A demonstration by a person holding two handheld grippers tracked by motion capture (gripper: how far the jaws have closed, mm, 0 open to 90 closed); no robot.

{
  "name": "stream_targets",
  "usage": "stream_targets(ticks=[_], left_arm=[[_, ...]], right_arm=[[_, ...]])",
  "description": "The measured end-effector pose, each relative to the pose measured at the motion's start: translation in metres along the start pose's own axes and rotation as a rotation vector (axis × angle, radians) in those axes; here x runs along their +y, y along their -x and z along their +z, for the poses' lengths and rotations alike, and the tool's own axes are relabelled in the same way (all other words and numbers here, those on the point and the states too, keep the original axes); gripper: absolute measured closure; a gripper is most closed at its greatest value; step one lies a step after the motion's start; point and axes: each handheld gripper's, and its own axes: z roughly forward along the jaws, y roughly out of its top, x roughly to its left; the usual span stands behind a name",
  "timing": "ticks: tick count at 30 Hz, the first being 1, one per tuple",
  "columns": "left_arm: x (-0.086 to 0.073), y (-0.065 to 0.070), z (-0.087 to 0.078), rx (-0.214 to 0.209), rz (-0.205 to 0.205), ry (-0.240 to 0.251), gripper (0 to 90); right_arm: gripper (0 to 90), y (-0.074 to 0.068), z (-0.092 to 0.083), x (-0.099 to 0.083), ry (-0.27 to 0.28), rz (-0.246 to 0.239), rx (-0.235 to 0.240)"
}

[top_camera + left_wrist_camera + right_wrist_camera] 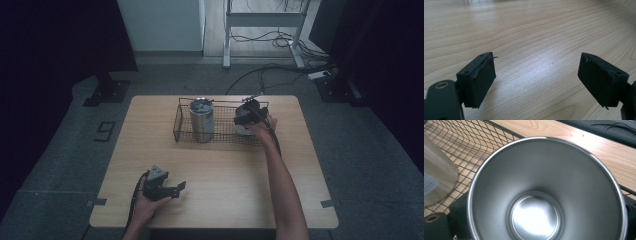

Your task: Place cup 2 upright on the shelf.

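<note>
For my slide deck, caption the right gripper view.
Right gripper straddling a steel cup inside the wire basket.

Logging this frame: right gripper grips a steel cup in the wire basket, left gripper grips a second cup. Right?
No. The left gripper grips nothing: the left gripper view shows bare table between its open jaws. The rest is right.
</note>
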Motion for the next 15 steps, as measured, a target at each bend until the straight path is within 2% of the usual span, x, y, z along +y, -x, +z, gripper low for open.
stream_targets(ticks=[3, 10, 14, 15], left_arm=[[0.0001, 0.0001, -0.0001, -0.001, 0.001, 0.0, 14.7], [0.0001, 0.0003, 0.0003, 0.0, 0.001, -0.001, 14.7], [0.0001, 0.0003, 0.0002, -0.006, 0.0, 0.002, 14.7], [0.0001, 0.0008, -0.0002, -0.012, 0.003, 0.008, 14.6]], right_arm=[[6.0, 0.0003, -0.0004, -0.0011, -0.019, -0.017, -0.006], [5.1, 0.0012, -0.0023, -0.0021, -0.021, -0.011, -0.005], [1.0, 0.0012, -0.0054, -0.0013, 0.011, -0.003, 0.006], [0.0, 0.0015, -0.0078, -0.0008, 0.036, 0.002, 0.009]])
